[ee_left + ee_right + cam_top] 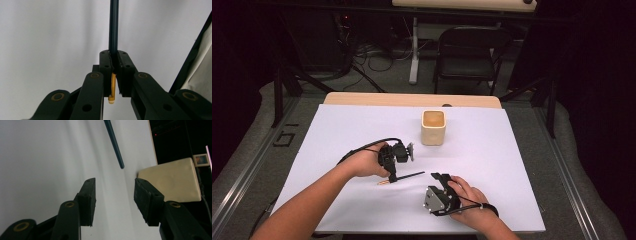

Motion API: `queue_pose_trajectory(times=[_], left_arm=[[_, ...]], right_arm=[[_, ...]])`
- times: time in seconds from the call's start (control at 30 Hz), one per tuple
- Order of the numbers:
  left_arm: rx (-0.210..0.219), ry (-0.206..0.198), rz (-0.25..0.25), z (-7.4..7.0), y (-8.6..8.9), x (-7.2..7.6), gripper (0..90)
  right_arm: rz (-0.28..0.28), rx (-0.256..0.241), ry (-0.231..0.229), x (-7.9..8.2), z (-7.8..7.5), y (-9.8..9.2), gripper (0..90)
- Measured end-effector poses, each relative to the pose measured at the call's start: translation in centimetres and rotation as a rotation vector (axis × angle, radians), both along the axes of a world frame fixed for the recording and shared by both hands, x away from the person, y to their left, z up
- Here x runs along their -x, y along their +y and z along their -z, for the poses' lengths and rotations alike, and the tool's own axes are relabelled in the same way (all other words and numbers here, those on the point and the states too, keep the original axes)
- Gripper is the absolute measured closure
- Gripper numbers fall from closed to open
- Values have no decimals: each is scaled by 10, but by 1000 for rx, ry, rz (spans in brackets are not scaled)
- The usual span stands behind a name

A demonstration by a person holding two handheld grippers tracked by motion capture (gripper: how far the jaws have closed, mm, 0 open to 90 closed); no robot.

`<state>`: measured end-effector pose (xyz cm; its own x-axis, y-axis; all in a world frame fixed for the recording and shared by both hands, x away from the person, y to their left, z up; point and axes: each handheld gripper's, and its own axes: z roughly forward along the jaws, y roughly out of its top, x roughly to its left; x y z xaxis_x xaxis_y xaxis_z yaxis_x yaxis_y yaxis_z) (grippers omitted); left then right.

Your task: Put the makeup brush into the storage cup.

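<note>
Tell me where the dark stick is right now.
In the high view the dark stick sits low and centre on the white sheet, clamped in the left gripper, in front of the cream cup.

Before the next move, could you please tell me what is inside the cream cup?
The cream cup looks empty in the high view: its tan inner walls show, nothing sticks out. Its very bottom is shaded, so I cannot rule out something small.
</note>
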<state>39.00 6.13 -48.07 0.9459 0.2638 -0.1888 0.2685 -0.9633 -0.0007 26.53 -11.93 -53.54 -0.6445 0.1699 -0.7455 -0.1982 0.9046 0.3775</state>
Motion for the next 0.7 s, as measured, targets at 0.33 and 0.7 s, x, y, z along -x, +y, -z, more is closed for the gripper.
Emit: queue_pose_trajectory(times=[0.33,0.7], left_arm=[[0,1,6,0,-8,2,839],[6,13,11,2,-16,2,839]], right_arm=[[-36,66,-74,2,4,17,588],[-83,89,-104,7,6,33,616]])
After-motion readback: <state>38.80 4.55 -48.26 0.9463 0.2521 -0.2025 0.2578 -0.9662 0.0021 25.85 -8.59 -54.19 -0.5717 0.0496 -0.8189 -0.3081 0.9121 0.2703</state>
